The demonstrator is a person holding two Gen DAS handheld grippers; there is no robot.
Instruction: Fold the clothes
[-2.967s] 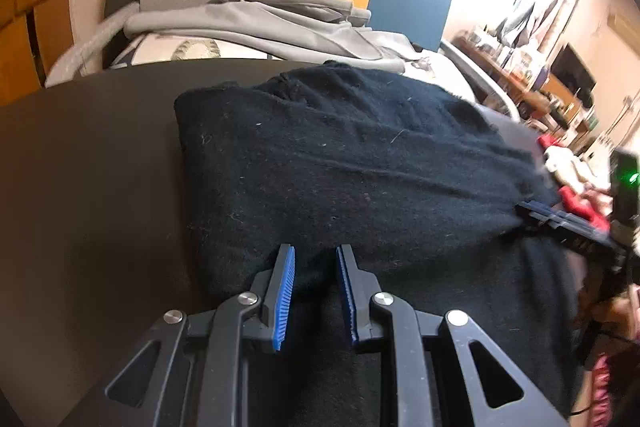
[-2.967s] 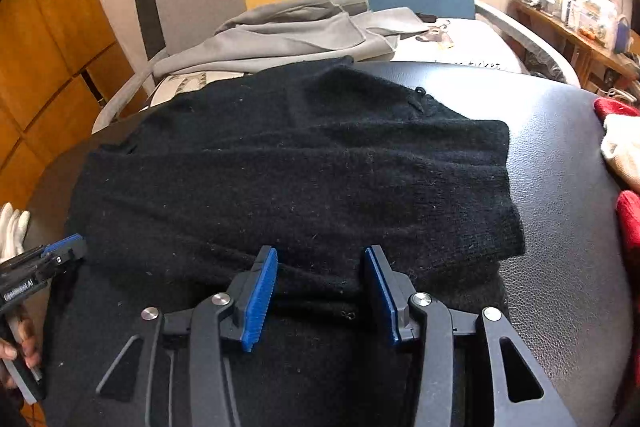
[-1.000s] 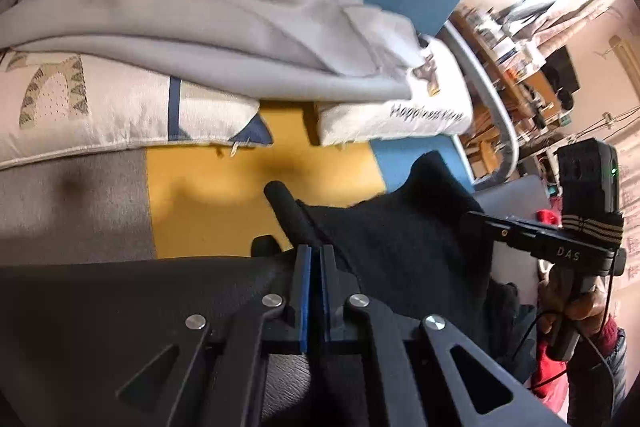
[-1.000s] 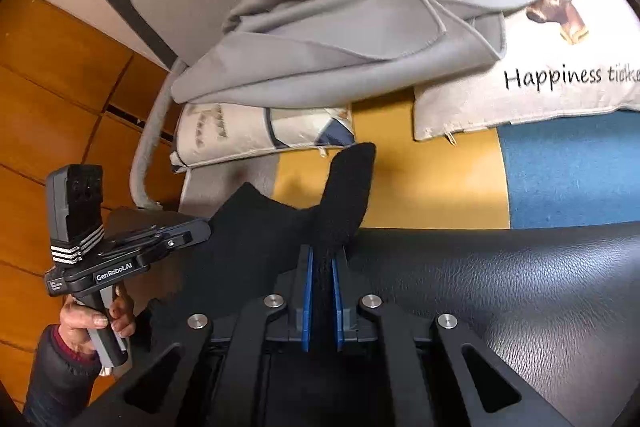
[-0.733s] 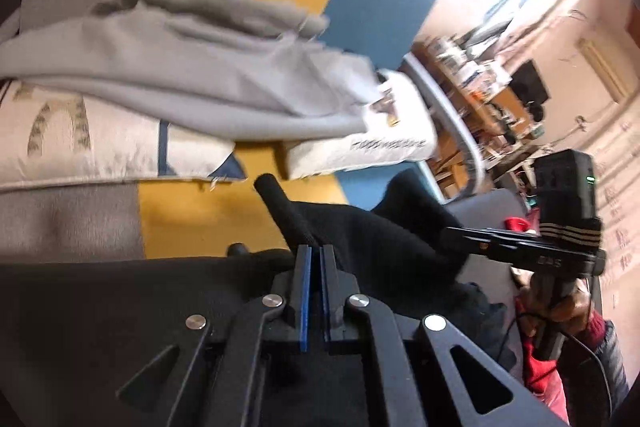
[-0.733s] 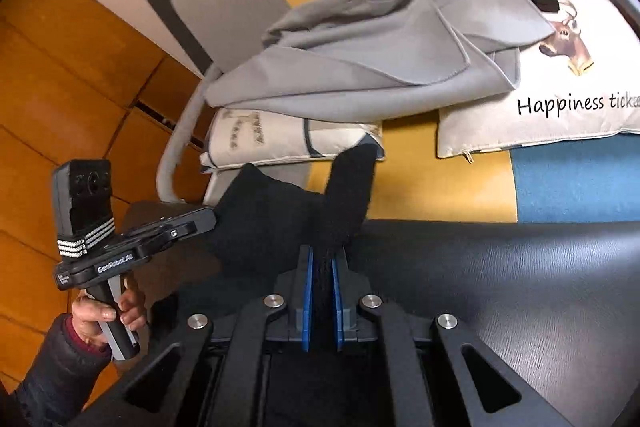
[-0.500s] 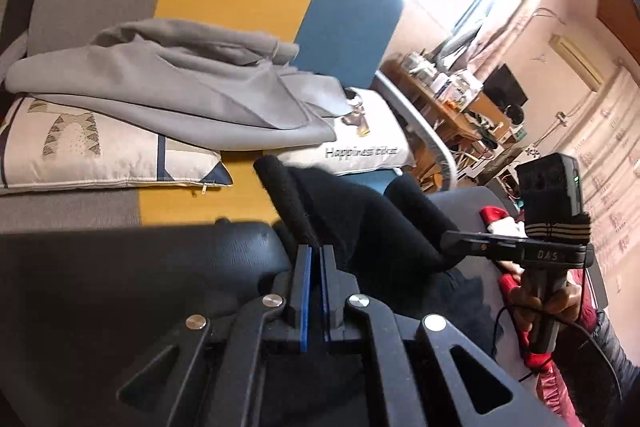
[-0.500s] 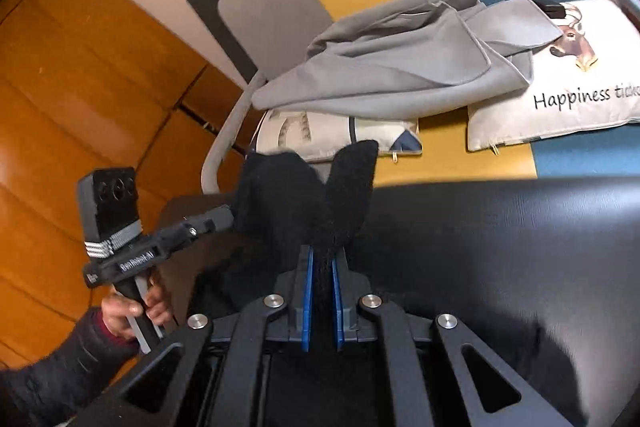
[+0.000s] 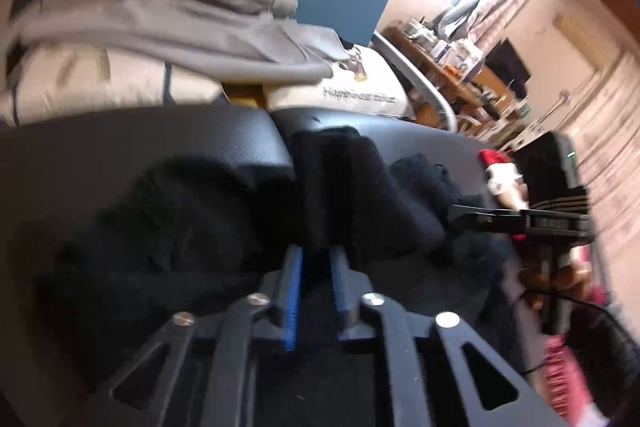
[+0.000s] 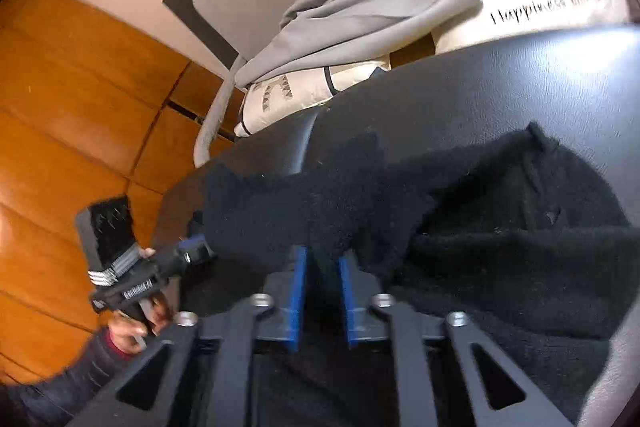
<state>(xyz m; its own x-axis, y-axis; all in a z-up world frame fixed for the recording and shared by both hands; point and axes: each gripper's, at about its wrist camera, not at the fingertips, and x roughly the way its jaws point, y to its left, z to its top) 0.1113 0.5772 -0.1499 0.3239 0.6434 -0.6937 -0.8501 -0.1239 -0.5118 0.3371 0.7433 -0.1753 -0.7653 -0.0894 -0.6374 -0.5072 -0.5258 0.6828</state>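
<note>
While both grippers reach forward low over the black table (image 10: 520,79), the left gripper (image 9: 315,259) and the right gripper (image 10: 323,261) each keep a narrow gap with a fold of the black sweater (image 10: 500,235) between the blue pads. The sweater lies bunched on the table, stretched between the two tools. Beyond the far edge, a grey garment (image 9: 180,27) rests on printed cushions (image 9: 360,95) on the sofa.
</note>
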